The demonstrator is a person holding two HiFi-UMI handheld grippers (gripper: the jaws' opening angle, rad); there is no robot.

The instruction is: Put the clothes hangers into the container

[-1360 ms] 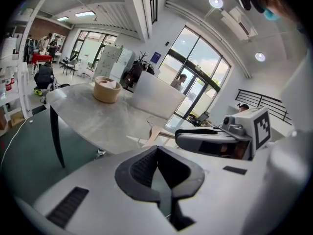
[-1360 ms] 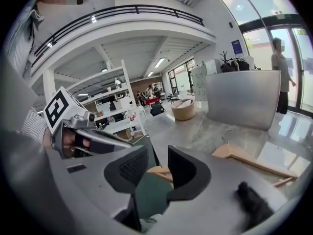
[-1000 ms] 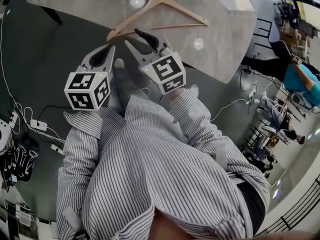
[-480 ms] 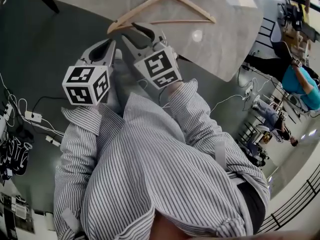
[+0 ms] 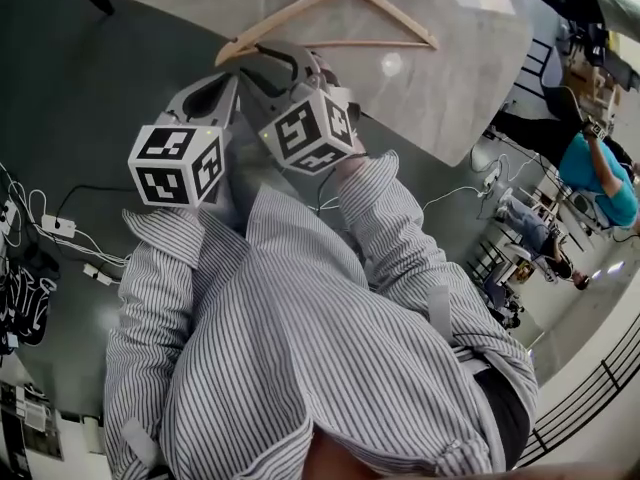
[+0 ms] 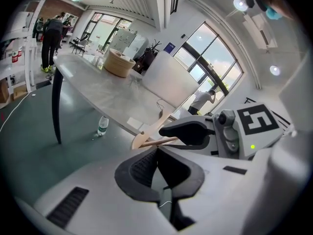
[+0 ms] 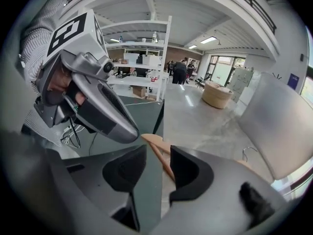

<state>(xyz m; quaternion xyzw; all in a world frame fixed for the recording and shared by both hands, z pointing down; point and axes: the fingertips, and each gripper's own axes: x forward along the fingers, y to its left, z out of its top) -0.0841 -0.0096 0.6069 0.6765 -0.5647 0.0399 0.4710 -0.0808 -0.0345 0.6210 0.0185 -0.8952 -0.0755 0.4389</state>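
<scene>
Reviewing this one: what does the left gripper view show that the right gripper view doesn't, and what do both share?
Left gripper view only: a clear plastic bottle on the floor; head-on, the left gripper, jaws shut, empty. Right gripper view only: a white shelving rack; head-on, the right gripper, whose jaws have just been opening and stand apart, gripping nothing. Both: the wooden clothes hanger on the grey stone-look table, and a round woven basket further along it.

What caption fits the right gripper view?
The open right gripper points at the end of a wooden hanger lying at the edge of the table.
</scene>
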